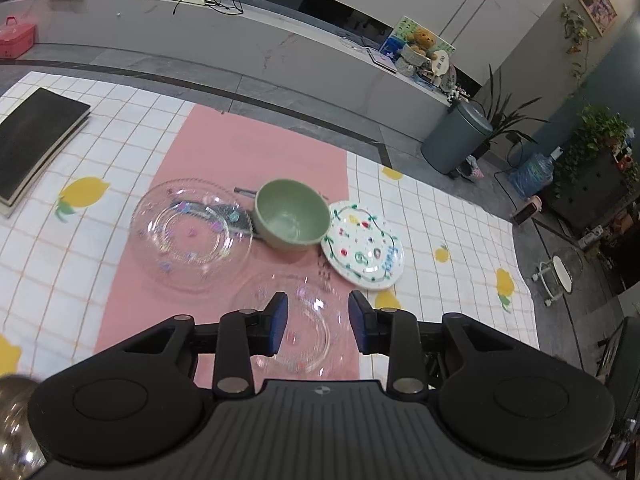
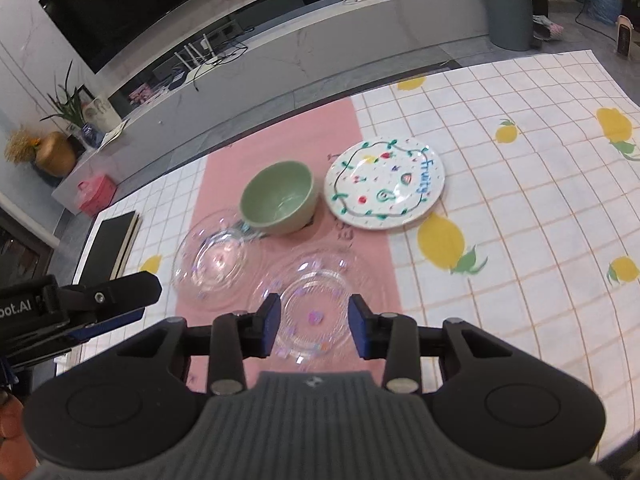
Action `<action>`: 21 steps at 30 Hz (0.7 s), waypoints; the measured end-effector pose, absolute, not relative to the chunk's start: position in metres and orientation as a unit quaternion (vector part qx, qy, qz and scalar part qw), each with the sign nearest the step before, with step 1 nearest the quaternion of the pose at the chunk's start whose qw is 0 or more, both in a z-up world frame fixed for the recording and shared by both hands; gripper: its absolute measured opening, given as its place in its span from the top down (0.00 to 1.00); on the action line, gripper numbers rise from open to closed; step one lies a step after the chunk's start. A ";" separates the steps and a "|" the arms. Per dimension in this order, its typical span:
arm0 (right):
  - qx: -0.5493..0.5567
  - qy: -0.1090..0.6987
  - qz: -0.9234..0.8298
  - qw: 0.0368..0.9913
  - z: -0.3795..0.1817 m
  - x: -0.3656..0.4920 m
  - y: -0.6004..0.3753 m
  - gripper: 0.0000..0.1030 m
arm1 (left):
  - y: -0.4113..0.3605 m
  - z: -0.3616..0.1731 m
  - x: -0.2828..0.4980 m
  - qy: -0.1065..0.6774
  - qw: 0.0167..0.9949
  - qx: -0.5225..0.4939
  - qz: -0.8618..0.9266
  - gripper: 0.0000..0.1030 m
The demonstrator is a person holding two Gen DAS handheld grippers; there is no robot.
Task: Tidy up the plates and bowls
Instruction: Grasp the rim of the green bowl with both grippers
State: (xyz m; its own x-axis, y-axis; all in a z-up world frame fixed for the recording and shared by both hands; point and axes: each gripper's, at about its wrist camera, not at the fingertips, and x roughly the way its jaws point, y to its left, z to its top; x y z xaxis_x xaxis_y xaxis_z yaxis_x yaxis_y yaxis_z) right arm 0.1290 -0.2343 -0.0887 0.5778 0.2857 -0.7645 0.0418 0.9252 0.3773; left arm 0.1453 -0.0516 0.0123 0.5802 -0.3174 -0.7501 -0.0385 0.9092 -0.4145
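On pink runner (image 2: 280, 140), glossy green bowl (image 2: 278, 198)

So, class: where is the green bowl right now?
In both wrist views the green bowl sits on the pink runner, between a clear glass plate and the white "fruity" plate.

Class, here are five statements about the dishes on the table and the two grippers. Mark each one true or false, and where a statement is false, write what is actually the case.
1. The green bowl stands upright and empty. True.
2. The painted plate lies wholly on the pink runner. False: it lies mostly on the checked lemon cloth, only its edge reaching the runner.
3. Two clear glass plates are on the table. True: the far glass plate and the near glass plate.
4. The right gripper is shut on the near glass plate. False: it is open, holding nothing.
5. The left gripper holds the green bowl. False: it is open and empty.
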 end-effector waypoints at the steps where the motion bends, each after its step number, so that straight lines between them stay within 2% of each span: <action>1: 0.181 0.455 0.070 0.869 -0.091 0.136 -0.236 0.64 | -0.053 0.010 0.152 0.450 0.867 -0.197 -0.081 0.64; 21: 0.205 0.488 0.080 0.844 -0.144 0.279 -0.216 0.65 | -0.036 -0.076 0.274 0.476 0.848 -0.231 0.022 0.63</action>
State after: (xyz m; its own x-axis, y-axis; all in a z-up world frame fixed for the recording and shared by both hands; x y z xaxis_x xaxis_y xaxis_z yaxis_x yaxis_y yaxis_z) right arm 0.2793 -0.2164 -0.1441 0.5103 0.3349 -0.7921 0.0663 0.9030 0.4245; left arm 0.2742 -0.0356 -0.0763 0.5451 -0.1838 -0.8180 -0.2571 0.8921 -0.3717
